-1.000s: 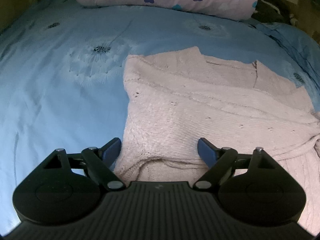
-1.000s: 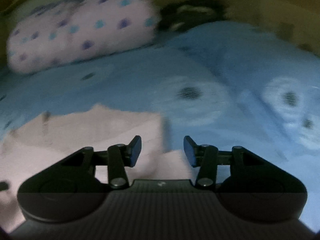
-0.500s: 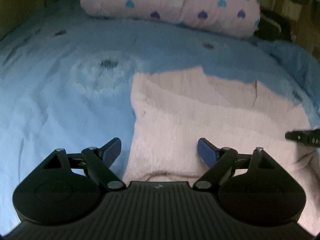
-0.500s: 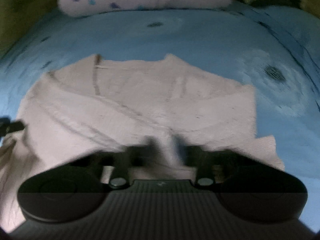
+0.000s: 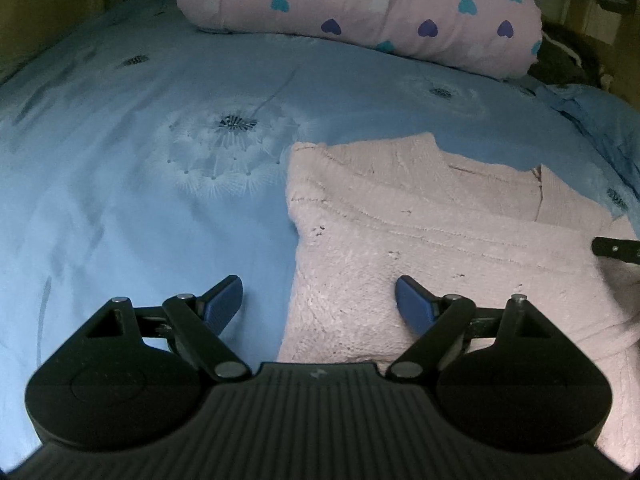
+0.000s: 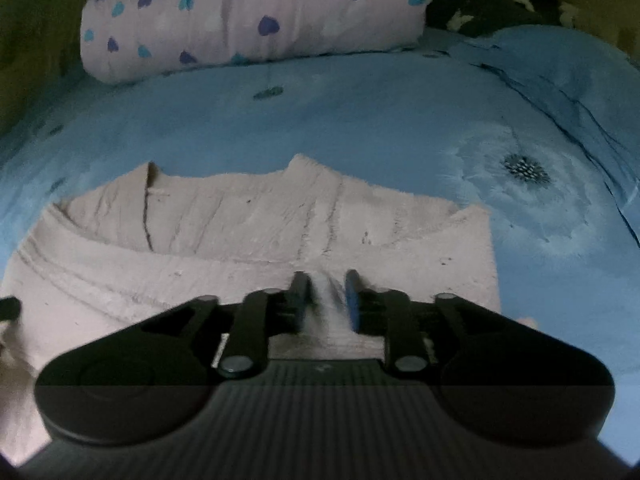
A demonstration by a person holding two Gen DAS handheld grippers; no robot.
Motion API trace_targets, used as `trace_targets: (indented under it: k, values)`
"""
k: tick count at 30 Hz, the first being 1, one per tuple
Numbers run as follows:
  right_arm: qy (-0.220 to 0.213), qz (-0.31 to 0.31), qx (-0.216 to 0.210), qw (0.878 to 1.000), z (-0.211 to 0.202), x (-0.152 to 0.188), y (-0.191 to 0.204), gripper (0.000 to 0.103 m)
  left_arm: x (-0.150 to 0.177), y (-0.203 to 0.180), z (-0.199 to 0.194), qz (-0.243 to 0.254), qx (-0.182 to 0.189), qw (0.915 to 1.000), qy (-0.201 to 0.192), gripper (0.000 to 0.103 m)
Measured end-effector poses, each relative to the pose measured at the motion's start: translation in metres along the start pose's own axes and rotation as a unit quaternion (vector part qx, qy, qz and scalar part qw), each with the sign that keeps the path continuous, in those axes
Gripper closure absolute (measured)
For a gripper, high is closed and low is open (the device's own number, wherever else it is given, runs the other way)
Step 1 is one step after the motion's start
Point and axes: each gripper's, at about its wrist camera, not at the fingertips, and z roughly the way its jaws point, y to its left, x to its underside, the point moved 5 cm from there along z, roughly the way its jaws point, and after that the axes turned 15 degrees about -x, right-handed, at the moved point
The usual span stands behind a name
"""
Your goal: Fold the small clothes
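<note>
A pale pink knitted sweater (image 5: 440, 240) lies flat on the blue bedspread (image 5: 140, 200), sleeves folded in. My left gripper (image 5: 319, 300) is open and empty, low over the sweater's left edge: one finger is over the bedspread, the other over the knit. In the right wrist view the sweater (image 6: 240, 232) fills the lower left. My right gripper (image 6: 325, 298) is nearly shut, pinching a ridge of the sweater's near right part between its fingers. A tip of the right gripper shows at the right edge of the left wrist view (image 5: 616, 246).
A pink pillow with blue and purple hearts (image 5: 360, 12) lies across the far end of the bed; it also shows in the right wrist view (image 6: 248, 16). A dark bundle (image 6: 496, 0) sits behind it at right. The bedspread (image 6: 400, 120) has dandelion prints.
My right gripper swung left over the sweater, dropped onto it and closed from open to a pinch on the knit. My left gripper stayed open and shifted slightly left and back.
</note>
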Motion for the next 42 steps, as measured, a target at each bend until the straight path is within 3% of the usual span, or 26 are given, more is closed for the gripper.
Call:
trace_targets:
  k: [6,13,15,19,20,23,27,33,35,37,40,42]
  values:
    - [-0.026,0.011,-0.013,1.000,-0.049,0.000,-0.009,0.073,0.001,-0.001,-0.005,0.000,0.000,1.0000,-0.001,0.016]
    - [-0.007,0.010,-0.018,1.000,-0.090,0.036,-0.010,0.073,0.003,-0.002,-0.008,0.006,0.000,1.0000,-0.001,0.016]
    - [0.020,-0.027,0.003,0.999,-0.086,0.051,-0.004,0.073,0.003,-0.002,-0.008,0.005,0.002,1.0000,0.001,0.016]
    - [0.058,-0.106,0.084,0.989,-0.069,0.075,0.001,0.078,0.004,-0.004,-0.008,0.013,0.000,0.9999,-0.001,0.016]
    - [0.057,-0.109,0.100,0.987,-0.068,0.077,-0.001,0.087,0.005,-0.004,-0.007,0.017,-0.001,0.9999,-0.002,0.016]
    - [0.033,-0.055,0.127,0.990,-0.078,0.078,-0.016,0.088,0.006,-0.003,-0.004,0.017,0.000,0.9998,0.002,0.016]
    - [0.029,0.010,0.096,0.995,-0.087,0.083,-0.040,0.083,0.006,-0.002,-0.006,0.014,0.001,0.9999,0.004,0.016]
    - [0.021,0.065,0.076,0.995,-0.106,0.088,-0.040,0.076,0.008,-0.005,-0.019,0.036,0.001,0.9993,-0.010,0.016]
    - [0.017,0.095,0.038,0.995,-0.115,0.093,-0.033,0.075,0.009,-0.003,-0.024,0.039,0.005,0.9991,-0.017,0.016]
    - [0.014,0.096,0.004,0.995,-0.128,0.099,-0.017,0.071,0.011,0.002,-0.029,0.039,0.005,0.9990,-0.020,0.016]
    - [0.004,0.073,-0.012,0.997,-0.149,0.103,0.004,0.060,0.016,0.009,-0.038,0.027,0.016,0.9994,-0.016,0.016]
    - [-0.002,0.057,-0.026,0.998,-0.161,0.107,0.019,0.059,0.018,0.013,-0.045,0.013,0.029,0.9994,-0.012,0.016]
